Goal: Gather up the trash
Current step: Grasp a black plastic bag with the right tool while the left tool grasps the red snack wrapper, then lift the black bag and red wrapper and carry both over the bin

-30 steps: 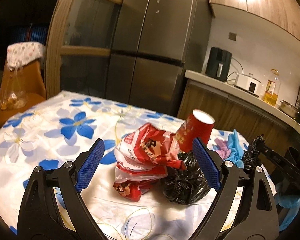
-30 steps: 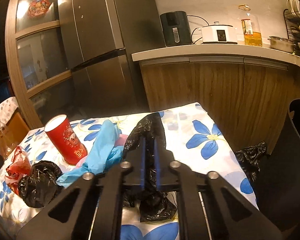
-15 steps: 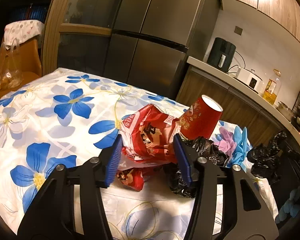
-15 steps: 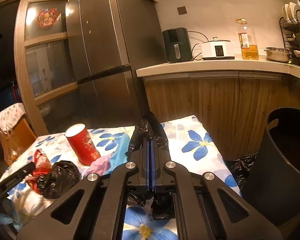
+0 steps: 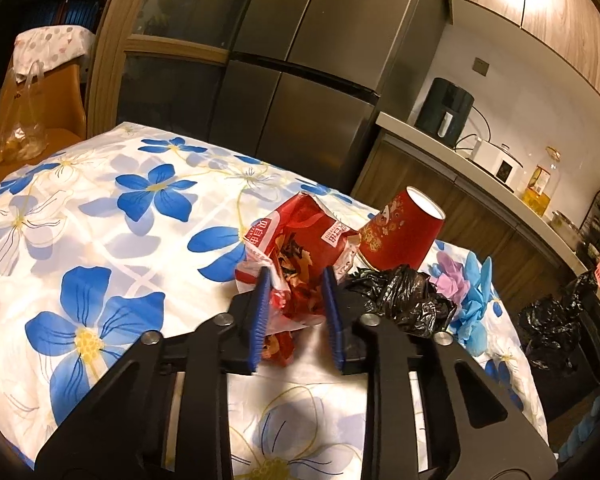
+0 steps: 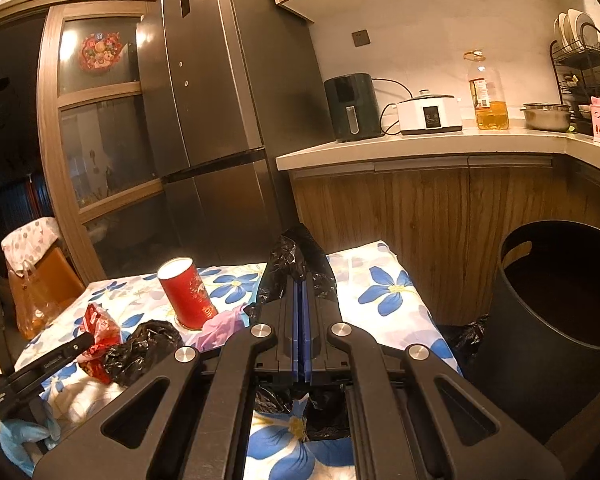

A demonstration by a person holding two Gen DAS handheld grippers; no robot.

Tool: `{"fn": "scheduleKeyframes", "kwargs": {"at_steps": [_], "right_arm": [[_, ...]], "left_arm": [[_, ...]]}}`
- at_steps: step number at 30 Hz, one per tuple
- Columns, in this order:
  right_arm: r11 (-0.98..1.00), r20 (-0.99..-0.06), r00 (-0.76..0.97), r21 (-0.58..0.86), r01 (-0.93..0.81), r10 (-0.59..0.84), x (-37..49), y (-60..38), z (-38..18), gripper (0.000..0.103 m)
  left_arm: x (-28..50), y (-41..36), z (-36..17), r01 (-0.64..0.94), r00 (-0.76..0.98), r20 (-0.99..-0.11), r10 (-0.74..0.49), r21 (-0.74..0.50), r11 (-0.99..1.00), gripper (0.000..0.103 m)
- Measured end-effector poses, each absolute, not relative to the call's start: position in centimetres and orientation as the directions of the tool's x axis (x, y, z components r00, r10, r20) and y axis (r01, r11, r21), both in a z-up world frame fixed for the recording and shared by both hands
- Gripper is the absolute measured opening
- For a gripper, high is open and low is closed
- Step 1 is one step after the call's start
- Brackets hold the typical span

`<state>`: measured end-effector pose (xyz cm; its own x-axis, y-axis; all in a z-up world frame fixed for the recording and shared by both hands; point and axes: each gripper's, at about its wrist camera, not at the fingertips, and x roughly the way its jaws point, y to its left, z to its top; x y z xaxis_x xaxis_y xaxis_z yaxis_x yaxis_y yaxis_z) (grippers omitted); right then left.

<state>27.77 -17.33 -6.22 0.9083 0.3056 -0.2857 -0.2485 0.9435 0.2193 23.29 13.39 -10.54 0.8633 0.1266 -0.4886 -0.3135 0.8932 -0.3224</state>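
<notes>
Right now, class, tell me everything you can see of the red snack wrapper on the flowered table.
The red snack wrapper is a crumpled, glossy plastic packet, red with white label patches and printed characters, its torn top standing open. It sits on the flowered tablecloth, pinched between the blue pads of the left gripper, whose jaws have just been closing on it. The crumpled black bag lies against its right side, and the red paper cup stands just behind. In the right wrist view it shows small at the left.
</notes>
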Motion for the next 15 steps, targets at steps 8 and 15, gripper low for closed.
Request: {"fn": "scheduleKeyframes", "kwargs": {"at_steps": [8,15], "right_arm": [[0.940,-0.269,0.911,0.220,-0.259,0.314,26.5,-17.6,-5.5,0.003],[0.940,-0.255,0.915,0.221,-0.261,0.314,25.5,-18.1,-5.0,0.002]], "left_arm": [[22.4,13.4,-10.1,-0.305,0.871,-0.475,0.123,-0.327,0.895,0.001],[20.2,13.1,-8.8,-0.291,0.892,-0.432,0.133,-0.323,0.901,0.000]]}}
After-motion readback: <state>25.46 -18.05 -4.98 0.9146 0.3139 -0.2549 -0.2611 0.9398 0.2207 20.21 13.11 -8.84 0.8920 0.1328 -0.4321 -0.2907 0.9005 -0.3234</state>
